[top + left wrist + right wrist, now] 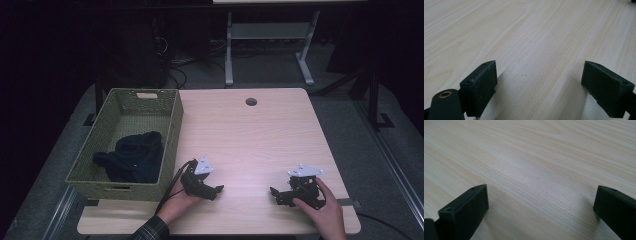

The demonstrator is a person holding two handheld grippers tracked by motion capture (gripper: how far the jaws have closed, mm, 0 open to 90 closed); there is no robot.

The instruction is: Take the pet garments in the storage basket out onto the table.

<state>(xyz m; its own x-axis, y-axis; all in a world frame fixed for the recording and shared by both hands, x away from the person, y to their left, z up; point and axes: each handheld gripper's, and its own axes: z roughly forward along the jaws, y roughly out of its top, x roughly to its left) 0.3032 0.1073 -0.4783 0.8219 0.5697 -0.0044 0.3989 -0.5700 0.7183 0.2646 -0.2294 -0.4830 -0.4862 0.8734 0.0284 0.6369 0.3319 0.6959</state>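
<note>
Claws both released, resting low on the bench (260,140): left claw (216,190) aims right, right claw (274,192) aims left. Dark cloth (132,156) sits bunched in the green basket (172,127).

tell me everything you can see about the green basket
The green basket is rectangular and open-topped, with perforated woven-looking walls and a handle slot in each end. It stands upright at the table's left edge, partly overhanging it. A crumpled dark cloth lies inside. The left gripper is near it, not touching.
</note>
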